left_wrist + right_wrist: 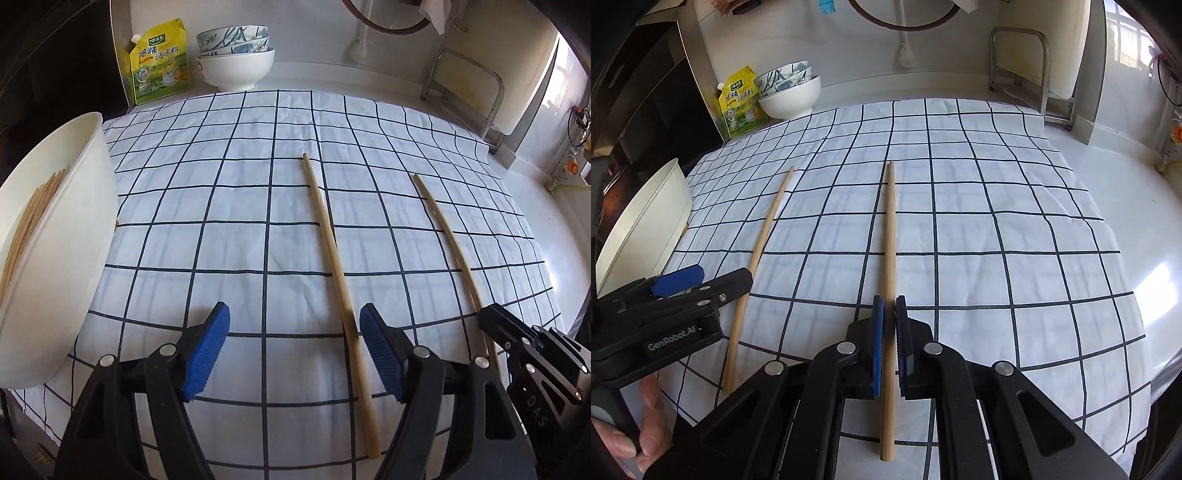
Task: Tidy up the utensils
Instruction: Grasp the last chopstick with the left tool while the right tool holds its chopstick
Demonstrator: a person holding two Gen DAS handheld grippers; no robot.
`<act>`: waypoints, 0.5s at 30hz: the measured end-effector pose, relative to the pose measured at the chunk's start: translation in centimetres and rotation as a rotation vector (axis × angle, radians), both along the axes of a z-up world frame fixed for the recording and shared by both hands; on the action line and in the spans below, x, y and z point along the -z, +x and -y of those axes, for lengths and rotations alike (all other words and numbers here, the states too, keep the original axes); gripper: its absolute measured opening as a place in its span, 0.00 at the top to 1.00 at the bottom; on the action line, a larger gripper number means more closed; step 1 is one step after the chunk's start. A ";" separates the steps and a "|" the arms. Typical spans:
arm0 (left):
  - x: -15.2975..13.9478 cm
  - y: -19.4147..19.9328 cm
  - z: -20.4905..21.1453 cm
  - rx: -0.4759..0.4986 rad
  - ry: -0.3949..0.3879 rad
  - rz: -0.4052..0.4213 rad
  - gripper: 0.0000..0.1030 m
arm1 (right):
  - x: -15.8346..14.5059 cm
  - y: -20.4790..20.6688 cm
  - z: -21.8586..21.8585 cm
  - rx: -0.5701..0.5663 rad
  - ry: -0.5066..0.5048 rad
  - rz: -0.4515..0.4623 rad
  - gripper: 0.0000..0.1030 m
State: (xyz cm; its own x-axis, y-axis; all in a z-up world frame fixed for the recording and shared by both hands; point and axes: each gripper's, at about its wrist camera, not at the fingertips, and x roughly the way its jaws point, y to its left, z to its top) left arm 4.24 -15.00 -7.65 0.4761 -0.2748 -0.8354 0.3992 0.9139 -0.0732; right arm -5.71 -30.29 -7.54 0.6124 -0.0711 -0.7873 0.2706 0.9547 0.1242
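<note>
A white kitchen counter runs under a checked cloth (pixel 229 206), white with dark grid lines, spread flat as the working area. At the back, against the wall, stand stacked bowls (pixel 236 55) and a yellow seasoning pouch (pixel 160 62), pushed clear of the work. A metal rack (pixel 461 88) sits at the far right.

Two chopsticks lie on the cloth, roughly parallel and well apart. The right gripper (pixel 889 339) has its blue pads closed on one chopstick (pixel 889 258), near its thicker near end, so the stick points straight away along the fingers; gripping there probably keeps the long end steady for carrying. In the left wrist view the same stick (pixel 447 236) runs in under the right gripper (pixel 491 321).

The other chopstick (pixel 332 251) lies loose on the cloth. The left gripper (pixel 293 347) hovers over its near half with jaws wide apart, nothing between the pads; the stick passes just beside the right-hand pad. This looks like lining up to straddle it. In the right wrist view that stick (pixel 757 258) lies beside the left gripper (pixel 701 280), with a hand (pixel 639 435) on its handle.

At the cloth's left edge a white tub (pixel 74 258) stands tilted in view, holding more chopsticks (pixel 29 218) bundled inside. It is likely the collecting place, so both loose sticks should end there.
</note>
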 end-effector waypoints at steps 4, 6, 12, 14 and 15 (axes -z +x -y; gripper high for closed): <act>0.2 0.2 0.4 -0.008 0.024 0.012 0.26 | -0.1 0.2 -0.2 0.000 -0.015 -0.001 0.70; 0.3 0.3 0.6 -0.013 0.029 0.014 0.24 | 0.0 0.5 -0.3 -0.004 -0.028 -0.013 0.69; 0.4 0.4 1.2 -0.024 0.055 0.029 0.26 | 0.4 1.3 -0.7 -0.007 -0.084 -0.025 0.69; 0.2 0.3 1.2 -0.023 0.054 0.035 0.35 | 0.5 1.5 -1.1 -0.010 -0.119 -0.028 0.69; 0.1 0.2 1.3 -0.018 0.053 0.036 0.44 | 0.5 1.5 -1.3 -0.013 -0.136 -0.027 0.69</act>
